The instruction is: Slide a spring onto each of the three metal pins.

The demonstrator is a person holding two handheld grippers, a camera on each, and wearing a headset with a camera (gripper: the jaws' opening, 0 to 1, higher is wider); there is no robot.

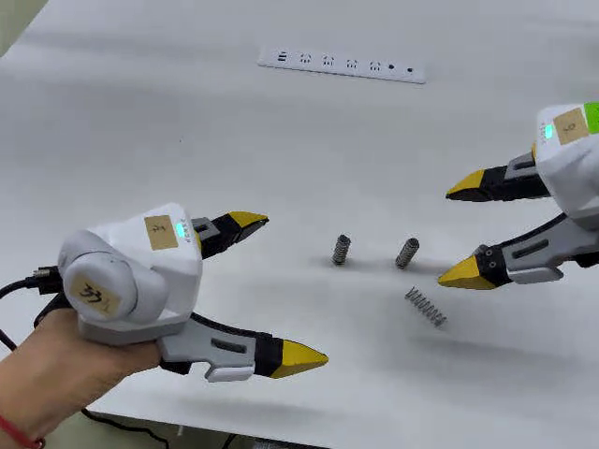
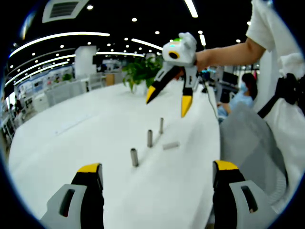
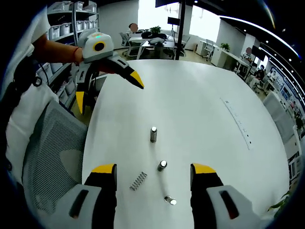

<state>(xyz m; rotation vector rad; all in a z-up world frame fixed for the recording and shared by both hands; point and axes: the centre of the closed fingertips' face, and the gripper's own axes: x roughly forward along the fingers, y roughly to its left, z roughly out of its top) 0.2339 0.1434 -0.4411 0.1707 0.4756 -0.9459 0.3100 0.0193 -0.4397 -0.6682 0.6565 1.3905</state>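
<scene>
At the bottom left of the head view my left gripper [image 1: 281, 288] sits in the person's hand [image 1: 51, 379]. Its yellow-tipped fingers [image 1: 301, 355] are spread wide with nothing between them. Just past them, near the middle of the frame, the white desk [image 1: 187, 122] carries the work. A loose spring [image 1: 426, 307] lies flat on its side. A little above it stand two upright pieces, the left pin [image 1: 342, 249] and the middle pin [image 1: 407, 253], set apart from each other. Both look ribbed with coils along their length, though at this size I cannot tell for sure. At the right edge of the frame the right gripper [image 1: 460, 231] hangs over the desk, its fingers just as wide and empty, the lower tip just right of the middle pin. In the right gripper view I see a third pin [image 3: 170, 200] low in the frame between that gripper's own fingers, in a row with the other two. There the loose spring lies to the left of the row. Farthest off, at the top of the head view, a white power strip [image 1: 342, 65] lies on the desk.
</scene>
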